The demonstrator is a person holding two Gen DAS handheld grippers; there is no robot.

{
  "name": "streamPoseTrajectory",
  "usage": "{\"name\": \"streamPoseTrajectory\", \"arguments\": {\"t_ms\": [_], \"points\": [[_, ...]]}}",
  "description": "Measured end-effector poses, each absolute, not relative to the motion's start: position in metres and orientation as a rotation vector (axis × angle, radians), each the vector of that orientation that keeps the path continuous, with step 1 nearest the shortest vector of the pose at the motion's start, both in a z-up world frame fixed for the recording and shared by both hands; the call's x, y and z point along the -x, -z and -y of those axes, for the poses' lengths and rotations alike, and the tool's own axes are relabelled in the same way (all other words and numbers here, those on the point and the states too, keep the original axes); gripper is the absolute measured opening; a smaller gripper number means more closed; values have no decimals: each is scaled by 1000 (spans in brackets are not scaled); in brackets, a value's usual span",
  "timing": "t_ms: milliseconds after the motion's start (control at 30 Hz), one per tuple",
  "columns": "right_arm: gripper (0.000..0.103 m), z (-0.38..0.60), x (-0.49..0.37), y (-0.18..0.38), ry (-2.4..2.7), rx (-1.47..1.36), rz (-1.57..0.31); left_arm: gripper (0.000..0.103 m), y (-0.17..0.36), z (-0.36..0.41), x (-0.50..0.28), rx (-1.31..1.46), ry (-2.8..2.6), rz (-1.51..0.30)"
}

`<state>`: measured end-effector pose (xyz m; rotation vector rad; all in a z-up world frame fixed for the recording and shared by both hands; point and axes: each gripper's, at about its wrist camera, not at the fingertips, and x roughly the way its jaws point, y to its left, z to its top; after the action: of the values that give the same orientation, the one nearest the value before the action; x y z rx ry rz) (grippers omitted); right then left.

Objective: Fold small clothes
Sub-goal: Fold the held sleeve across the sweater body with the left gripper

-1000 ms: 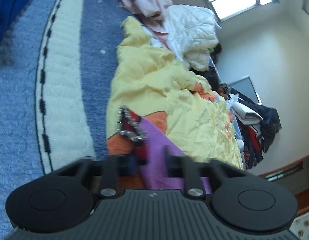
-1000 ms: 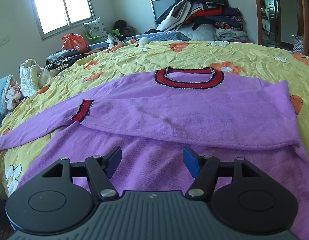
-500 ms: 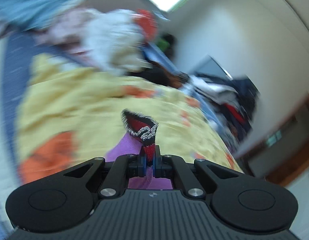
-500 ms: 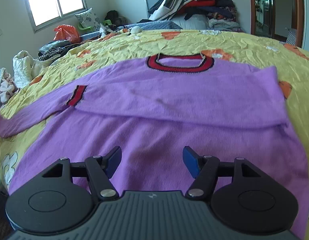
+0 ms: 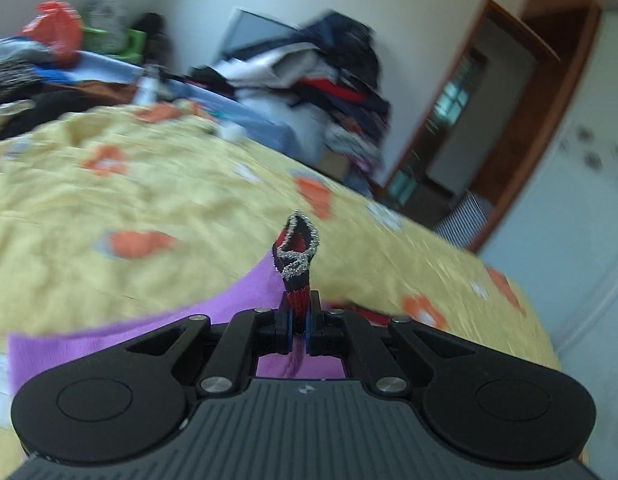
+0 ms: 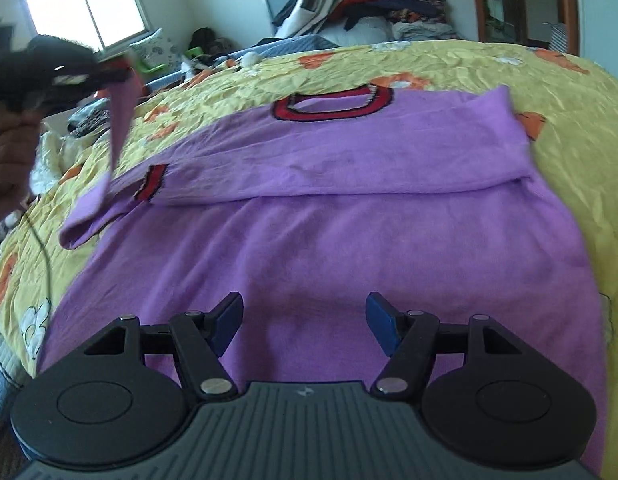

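A purple sweater (image 6: 329, 216) with a red and black collar (image 6: 333, 108) lies flat on the yellow flowered bedspread (image 6: 549, 72). One sleeve is folded across its chest, its red cuff (image 6: 151, 182) at the left. My left gripper (image 5: 297, 330) is shut on the red cuff (image 5: 297, 264) of the other sleeve. It shows in the right wrist view (image 6: 109, 74), holding the sleeve (image 6: 117, 132) up above the bed's left side. My right gripper (image 6: 305, 320) is open and empty, just above the sweater's lower body.
A pile of clothes (image 6: 373, 4) is heaped at the far end of the bed. More clothes and an orange bag (image 5: 57, 32) lie at the far left below the window (image 6: 85, 4). A doorway (image 6: 521, 0) is at the far right.
My left gripper closed on the sleeve cuff and lifted it off the bed's edge, swinging toward the sweater. My right gripper moved slightly nearer over the sweater and stayed open.
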<state>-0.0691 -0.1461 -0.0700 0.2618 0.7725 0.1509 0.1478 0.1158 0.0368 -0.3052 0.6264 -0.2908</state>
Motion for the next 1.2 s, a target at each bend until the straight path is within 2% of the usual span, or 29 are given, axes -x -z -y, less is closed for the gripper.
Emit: {"name": "streamPoseTrajectory", "arguments": {"t_ms": [200, 433, 733, 1200], "points": [[68, 167, 75, 76, -112, -297, -777, 4, -12, 0, -130, 151, 382, -662], [68, 179, 83, 79, -93, -322, -760, 4, -8, 73, -127, 75, 452, -674], [68, 185, 89, 81, -84, -335, -749, 4, -2, 131, -125, 17, 522, -707], [68, 187, 92, 83, -87, -336, -737, 4, 45, 175, -119, -31, 601, -801]]}}
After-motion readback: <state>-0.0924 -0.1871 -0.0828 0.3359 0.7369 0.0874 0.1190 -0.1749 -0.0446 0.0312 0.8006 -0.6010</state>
